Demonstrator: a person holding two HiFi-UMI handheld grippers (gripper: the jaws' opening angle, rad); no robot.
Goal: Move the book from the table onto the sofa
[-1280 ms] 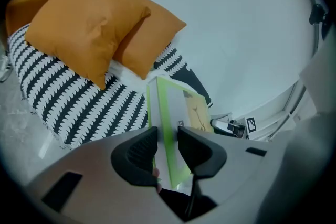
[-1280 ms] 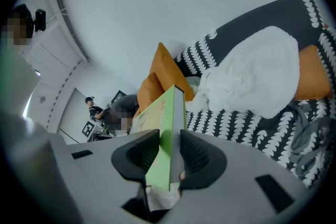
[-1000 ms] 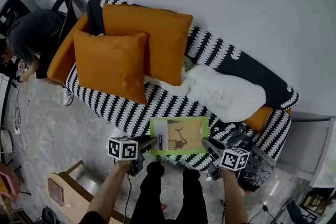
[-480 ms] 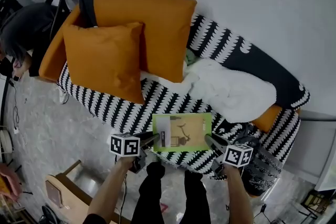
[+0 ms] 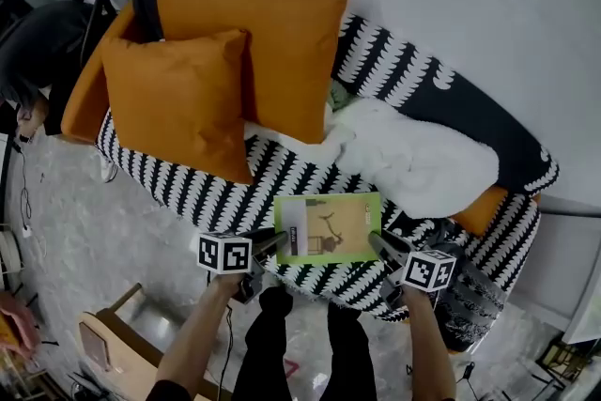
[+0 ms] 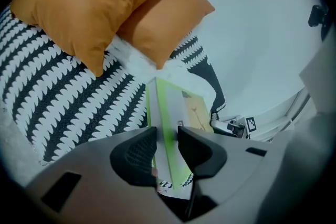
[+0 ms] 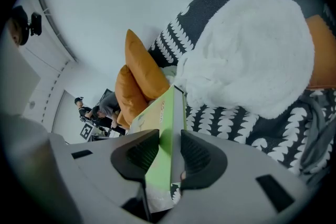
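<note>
Green-bordered book (image 5: 327, 228) held level, cover up, over the front of the black-and-white sofa (image 5: 202, 188) seat, just in front of a white blanket (image 5: 418, 164); whether it touches the seat can't be judged. Left gripper (image 5: 275, 242) jaws clamp the book's left edge, right gripper (image 5: 379, 245) jaws clamp its right edge. Two orange cushions (image 5: 183, 99) stand at the sofa's left end, well apart from the book.

The picture's left edge cuts off a person (image 5: 42, 47) beside the sofa (image 5: 188, 192).
</note>
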